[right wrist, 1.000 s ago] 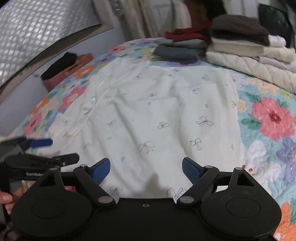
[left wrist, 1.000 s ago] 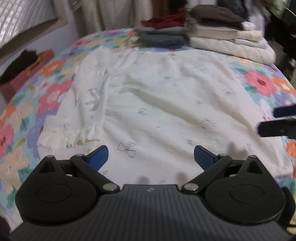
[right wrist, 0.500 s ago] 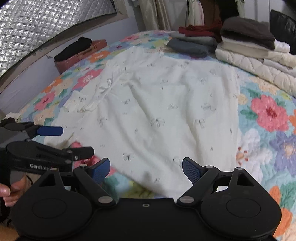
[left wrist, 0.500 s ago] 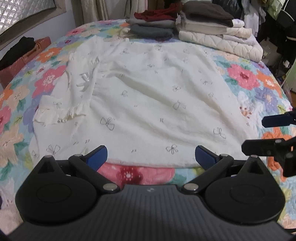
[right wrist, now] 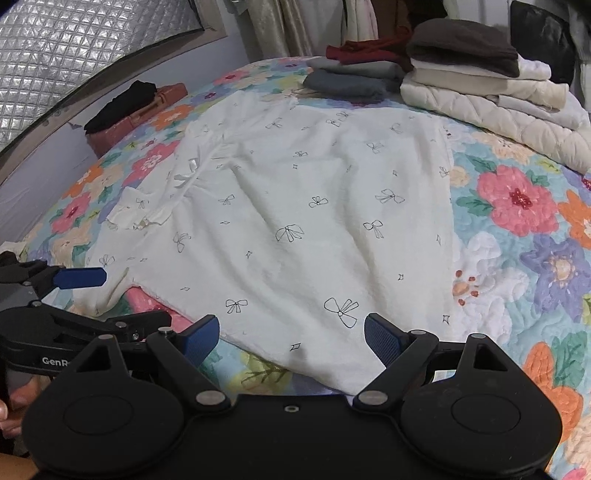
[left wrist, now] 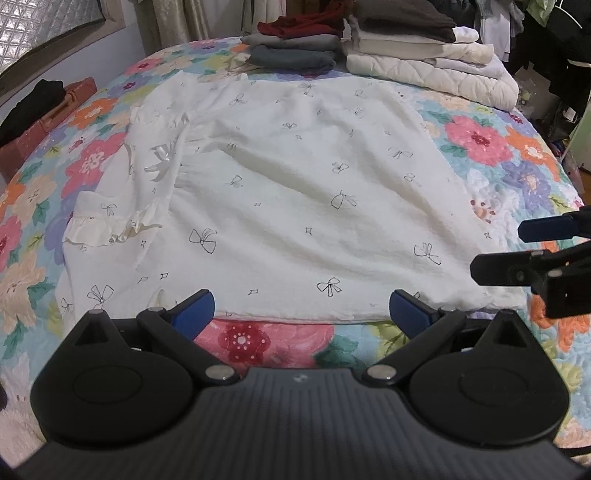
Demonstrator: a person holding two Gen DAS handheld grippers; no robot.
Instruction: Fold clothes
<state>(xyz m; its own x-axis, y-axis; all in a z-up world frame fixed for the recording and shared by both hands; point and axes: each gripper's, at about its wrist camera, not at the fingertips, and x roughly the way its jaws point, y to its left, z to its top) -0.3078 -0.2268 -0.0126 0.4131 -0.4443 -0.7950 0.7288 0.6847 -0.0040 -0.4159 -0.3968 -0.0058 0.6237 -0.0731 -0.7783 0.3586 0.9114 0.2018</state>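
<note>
A white garment (left wrist: 295, 192) printed with small black bows lies spread flat on the floral quilt (left wrist: 480, 140); it also shows in the right wrist view (right wrist: 295, 221). Its ruffled sleeve (left wrist: 107, 225) lies folded in at the left. My left gripper (left wrist: 301, 317) is open and empty, just short of the garment's near hem. My right gripper (right wrist: 291, 338) is open and empty over the hem's near right corner. Each gripper shows at the edge of the other's view: the right gripper (left wrist: 517, 251) and the left gripper (right wrist: 92, 299).
Stacks of folded clothes (left wrist: 295, 51) and a folded cream quilted blanket (left wrist: 436, 66) sit at the far end of the bed. A black item on an orange-brown box (right wrist: 140, 99) lies at the bed's left edge by the wall. Hanging clothes (left wrist: 524, 33) stand at the far right.
Both grippers have drawn back toward the near edge of the bed. The garment's near hem and the quilt beneath it have come into view. Both stayed open.
</note>
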